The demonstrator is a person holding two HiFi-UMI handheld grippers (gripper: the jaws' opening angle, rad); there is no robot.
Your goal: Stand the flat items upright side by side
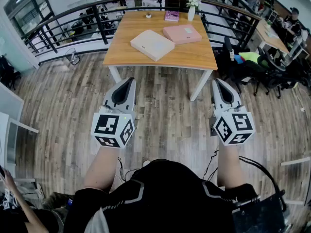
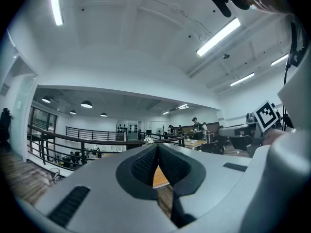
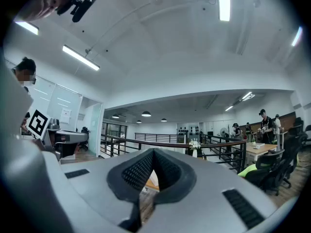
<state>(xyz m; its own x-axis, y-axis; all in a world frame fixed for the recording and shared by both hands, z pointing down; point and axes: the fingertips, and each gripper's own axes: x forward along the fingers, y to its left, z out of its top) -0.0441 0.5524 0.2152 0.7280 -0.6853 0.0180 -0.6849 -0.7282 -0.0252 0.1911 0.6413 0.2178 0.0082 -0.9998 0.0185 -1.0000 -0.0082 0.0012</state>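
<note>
Left hand-held gripper (image 1: pixel 129 81), right hand-held gripper (image 1: pixel 217 82): closed, empty. Risk: cream flat rectangular box (image 1: pixel 152 44), upper centre, may topple if stood unsupported.

You had the cream flat item (image 1: pixel 152 44) lying flat on the desk (image 1: pixel 197 56), the pink flat item (image 1: pixel 182 33) just beside it, also flat

A flower vase (image 1: pixel 190 14) stands on the wooden table (image 1: pixel 194 56) by the railing (image 1: pixel 102 28).

Wooden table (image 1: pixel 127 47): cream box (image 1: pixel 152 44), pink box (image 1: pixel 182 33) flat; book (image 1: pixel 171 16), vase (image 1: pixel 191 12) at far edge.
</note>
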